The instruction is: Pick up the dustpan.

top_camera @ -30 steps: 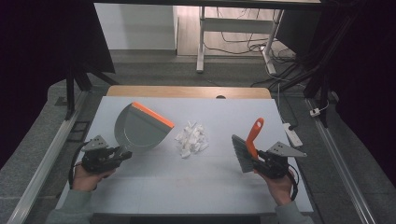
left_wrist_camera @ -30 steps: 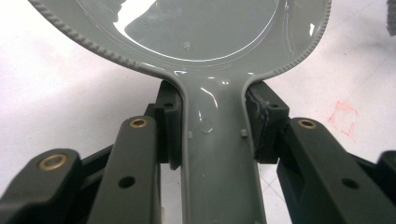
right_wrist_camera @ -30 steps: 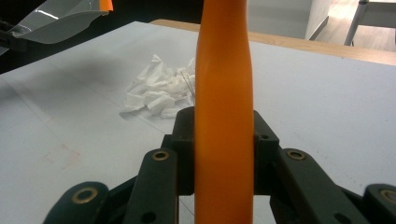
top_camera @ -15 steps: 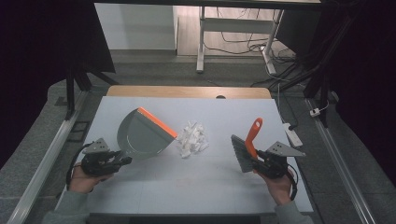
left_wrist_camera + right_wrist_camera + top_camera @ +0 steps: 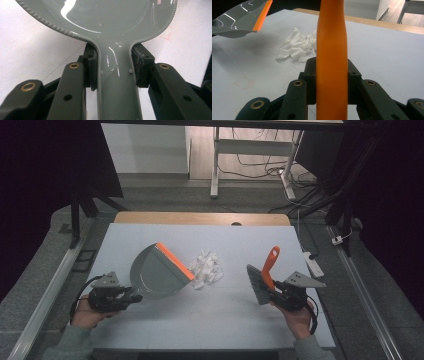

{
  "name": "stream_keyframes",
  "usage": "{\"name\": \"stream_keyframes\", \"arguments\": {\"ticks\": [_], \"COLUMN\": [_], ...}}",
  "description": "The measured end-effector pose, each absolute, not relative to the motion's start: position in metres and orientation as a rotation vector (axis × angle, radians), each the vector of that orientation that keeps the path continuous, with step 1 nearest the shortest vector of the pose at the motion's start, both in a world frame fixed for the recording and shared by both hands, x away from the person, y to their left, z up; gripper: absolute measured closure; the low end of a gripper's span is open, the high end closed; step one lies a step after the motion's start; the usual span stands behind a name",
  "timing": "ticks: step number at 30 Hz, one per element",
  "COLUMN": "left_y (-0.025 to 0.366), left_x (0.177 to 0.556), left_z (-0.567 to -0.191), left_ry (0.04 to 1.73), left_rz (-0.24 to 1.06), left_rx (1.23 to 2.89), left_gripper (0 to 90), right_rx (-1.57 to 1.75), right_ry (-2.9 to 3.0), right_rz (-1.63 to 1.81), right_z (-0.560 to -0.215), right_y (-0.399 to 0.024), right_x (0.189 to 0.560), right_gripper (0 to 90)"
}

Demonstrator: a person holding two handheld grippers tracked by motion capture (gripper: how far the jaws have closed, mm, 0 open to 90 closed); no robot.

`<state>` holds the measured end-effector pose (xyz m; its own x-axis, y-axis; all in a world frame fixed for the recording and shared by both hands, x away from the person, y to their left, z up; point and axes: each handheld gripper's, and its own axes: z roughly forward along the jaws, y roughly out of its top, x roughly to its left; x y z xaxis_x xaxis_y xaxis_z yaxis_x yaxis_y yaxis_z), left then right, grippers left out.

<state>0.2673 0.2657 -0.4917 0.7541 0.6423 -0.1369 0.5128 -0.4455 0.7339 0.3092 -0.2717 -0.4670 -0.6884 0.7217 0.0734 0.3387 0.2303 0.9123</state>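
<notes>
The left gripper [image 5: 131, 296] is clamped on the grey handle of the dustpan [image 5: 157, 272], its pads [image 5: 91, 67] pressing both sides of the handle in the left gripper view. The pan reaches toward the middle of the worktop [image 5: 150, 325], and its orange lip points at the heap of white paper scraps [image 5: 206, 268] just beside it. The right gripper [image 5: 274, 292], near the worktop's right edge, has closed its jaws on the orange handle of the hand brush [image 5: 265, 275], which stands roughly upright with its grey bristles hanging at the near side. The scraps lie about midway between the worktop's left and right edges, between pan and brush, apart from the brush.
</notes>
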Motion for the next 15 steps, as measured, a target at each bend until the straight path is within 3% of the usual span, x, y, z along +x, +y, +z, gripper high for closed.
{"name": "stream_keyframes", "arguments": {"ticks": [15], "left_y": [0.265], "left_x": [0.267], "left_z": [-0.496], "left_ry": [0.82], "left_rz": [0.07], "left_rx": [2.229], "left_gripper": [61.3], "right_rx": [1.005], "right_ry": [2.118], "right_rz": [1.447], "right_z": [-0.466], "right_y": [-0.27], "right_x": [0.321], "right_gripper": [70.1]}}
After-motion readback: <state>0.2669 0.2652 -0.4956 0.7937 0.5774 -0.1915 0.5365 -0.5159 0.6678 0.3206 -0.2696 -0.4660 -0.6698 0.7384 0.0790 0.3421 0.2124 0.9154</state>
